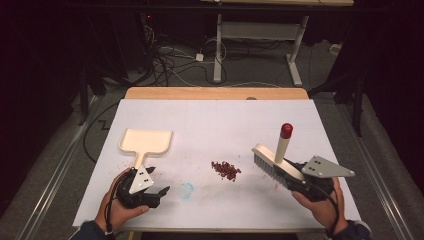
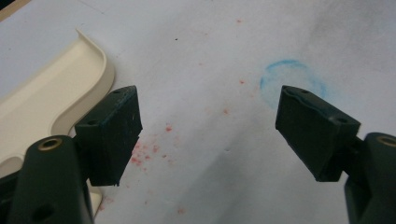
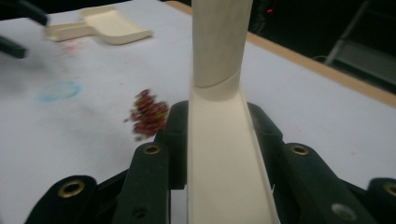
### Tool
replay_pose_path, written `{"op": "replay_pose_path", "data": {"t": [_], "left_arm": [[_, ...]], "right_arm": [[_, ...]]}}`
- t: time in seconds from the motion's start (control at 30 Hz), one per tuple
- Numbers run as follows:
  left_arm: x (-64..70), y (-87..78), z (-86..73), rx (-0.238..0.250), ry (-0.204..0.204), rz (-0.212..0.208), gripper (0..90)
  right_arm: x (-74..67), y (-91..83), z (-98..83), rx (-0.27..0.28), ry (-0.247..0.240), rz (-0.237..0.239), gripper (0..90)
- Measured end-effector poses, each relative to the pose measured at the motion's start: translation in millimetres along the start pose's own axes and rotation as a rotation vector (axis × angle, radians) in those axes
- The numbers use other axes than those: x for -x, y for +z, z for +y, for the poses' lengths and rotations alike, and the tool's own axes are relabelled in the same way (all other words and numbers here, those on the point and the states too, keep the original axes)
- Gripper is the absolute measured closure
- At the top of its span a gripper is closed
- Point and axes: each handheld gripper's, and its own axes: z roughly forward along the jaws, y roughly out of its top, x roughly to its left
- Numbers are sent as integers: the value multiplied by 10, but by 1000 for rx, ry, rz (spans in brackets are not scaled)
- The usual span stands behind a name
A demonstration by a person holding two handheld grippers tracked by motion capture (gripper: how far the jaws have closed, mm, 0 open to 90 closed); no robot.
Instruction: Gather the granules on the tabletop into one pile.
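On the left of the bench (image 1: pixel 320 150) your left hand-held gripper (image 2: pixel 208 135) stands wide and empty, just beside the dustpan (image 1: pixel 147 141) handle. This pan looks light, stiff and smooth, so I think you should take its narrow handle, not the thin rim. Between the tools lie the red crumbs (image 1: pixel 226 170), small and loose. At the right, your right hand-held gripper (image 1: pixel 295 182) is clamped on the brush (image 1: pixel 272 162) body, bristles downward.
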Motion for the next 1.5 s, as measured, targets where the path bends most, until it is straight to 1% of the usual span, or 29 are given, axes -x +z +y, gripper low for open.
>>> {"op": "replay_pose_path", "data": {"t": [0.07,0.1,0.2,0.23,0.27,0.33,0.5,0.53,0.57,0.6,0.67,0.73,0.77,0.8,0.87,0.9,0.97,1.0,1.07,1.1,1.17,1.2,1.23,1.27,1.3,1.37,1.4,1.43,1.5], "left_arm": [[2,-2,3,0,-1,0,218],[3,-2,5,-1,0,2,217],[-1,-9,10,1,-3,7,217],[1,-13,8,-3,-15,2,217],[-9,-18,11,0,-5,9,217],[-17,-21,9,0,-5,12,217],[-20,-14,2,0,-11,9,217],[-19,-12,2,-1,-11,8,217],[-18,-9,1,-1,-10,7,217],[-10,-3,-2,-7,-20,-1,217],[-12,8,2,-8,-5,3,217],[-4,18,3,-10,-1,-4,217],[2,24,1,-16,-11,-11,217],[2,31,0,-17,-12,-13,217],[4,46,-1,-22,-11,-19,217],[6,53,-1,-24,-11,-22,217],[9,65,3,-25,-11,-26,217],[11,70,6,-26,-11,-28,217],[16,78,10,-27,-9,-30,217],[17,83,12,-30,-8,-30,217],[18,92,15,-33,-9,-31,217],[18,95,16,-34,-9,-31,217],[22,98,15,-37,-9,-32,217],[27,98,13,-38,-5,-33,217],[32,99,11,-38,-3,-34,217],[33,99,6,-41,-3,-35,217],[33,99,5,-41,-3,-36,217],[33,99,6,-41,-2,-36,217],[35,98,10,-39,2,-37,217]], "right_arm": [[11,-109,-33,-30,-7,67,673],[9,-153,-52,-38,-12,86,674],[1,-236,-84,-99,-10,122,673],[9,-251,-96,-111,1,138,673],[22,-258,-105,-132,9,153,673],[53,-247,-121,-170,29,171,672],[230,-104,-171,-245,88,209,658],[277,-65,-180,-255,92,191,657],[329,-24,-189,-259,79,176,655],[392,19,-193,-264,80,179,641],[546,99,-194,-269,109,180,624],[686,187,-188,-284,101,204,583],[752,239,-190,-297,90,211,565],[804,283,-193,-296,72,212,527],[915,381,-201,-320,55,217,493],[970,426,-204,-320,62,212,464],[1093,483,-195,-289,82,195,471],[1150,515,-186,-286,84,160,480],[1245,585,-172,-295,135,73,489],[1274,629,-169,-309,163,34,495],[1282,724,-175,-366,195,-79,494],[1283,770,-197,-380,227,-115,486],[1283,812,-227,-392,261,-134,479],[1271,851,-257,-413,275,-147,480],[1254,890,-287,-431,277,-150,474],[1223,952,-334,-458,283,-134,477],[1208,979,-349,-468,280,-138,453],[1202,1001,-357,-473,282,-146,451],[1197,1033,-356,-476,280,-134,469]]}}
